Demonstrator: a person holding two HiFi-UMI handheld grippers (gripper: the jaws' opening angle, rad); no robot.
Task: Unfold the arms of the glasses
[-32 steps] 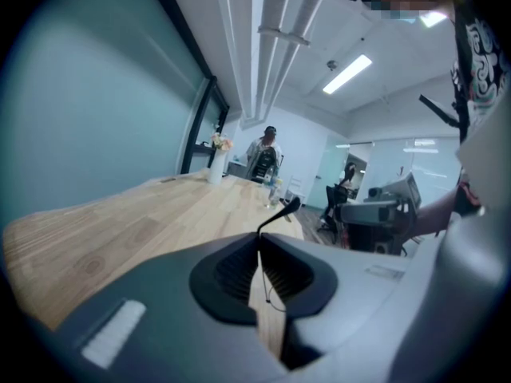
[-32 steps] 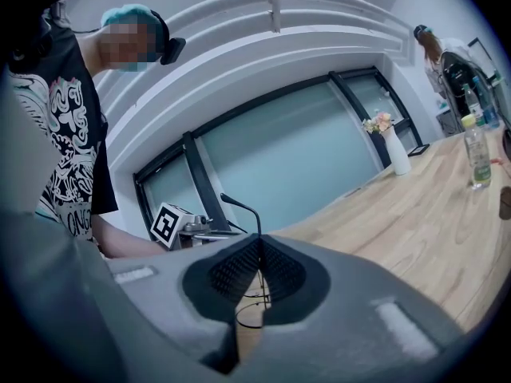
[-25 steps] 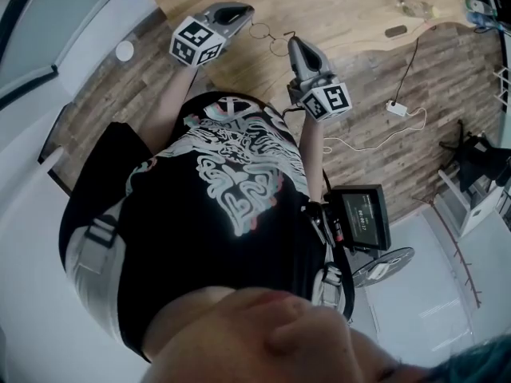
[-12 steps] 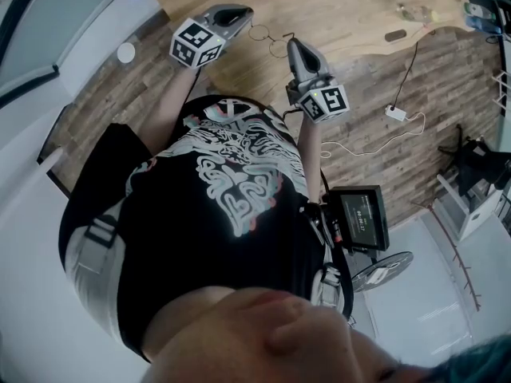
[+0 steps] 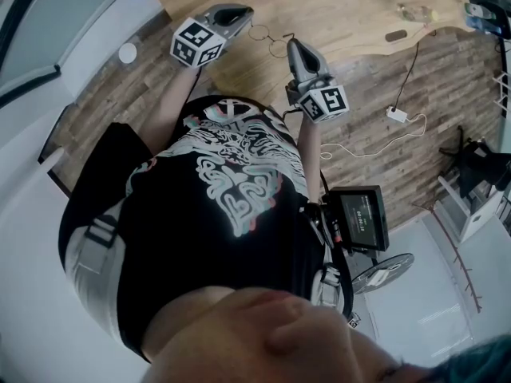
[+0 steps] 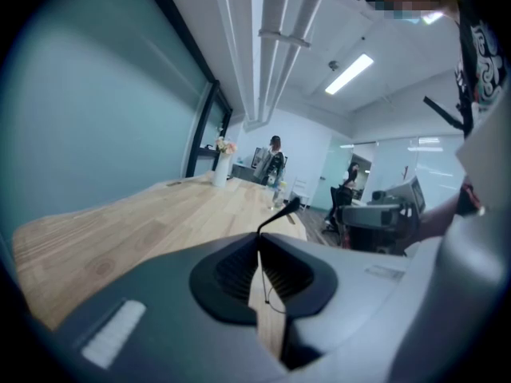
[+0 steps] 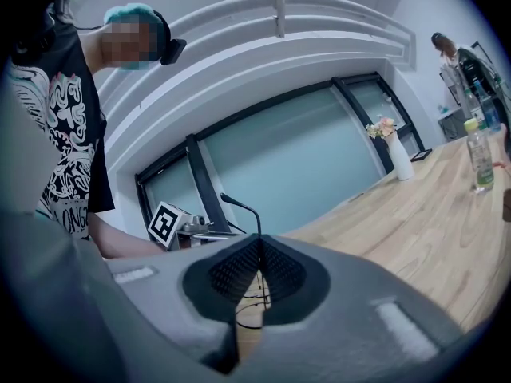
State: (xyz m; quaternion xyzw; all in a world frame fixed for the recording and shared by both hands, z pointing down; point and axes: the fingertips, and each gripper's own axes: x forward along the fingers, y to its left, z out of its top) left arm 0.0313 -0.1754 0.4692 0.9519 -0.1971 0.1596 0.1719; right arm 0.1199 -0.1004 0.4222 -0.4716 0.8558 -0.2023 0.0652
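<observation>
Thin wire-framed glasses (image 5: 268, 38) sit just above the wooden table (image 5: 351, 6), held between my two grippers. My left gripper (image 5: 248, 13) comes in from the left and my right gripper (image 5: 291, 43) from below right. In the left gripper view the jaws of the left gripper (image 6: 258, 242) are shut on a thin wire arm, and its dark tip (image 6: 285, 209) sticks out past them. In the right gripper view the right gripper (image 7: 259, 247) is likewise shut on the frame. There an arm tip (image 7: 236, 204) rises above the jaws and a lens rim (image 7: 251, 303) shows below.
A water bottle (image 7: 479, 155) and a white vase with flowers (image 7: 397, 156) stand further along the table. A dark flat object (image 5: 395, 32) lies near the table's curved edge. A cable with a white adapter (image 5: 397, 108) lies on the floor, and people (image 6: 274, 158) are in the background.
</observation>
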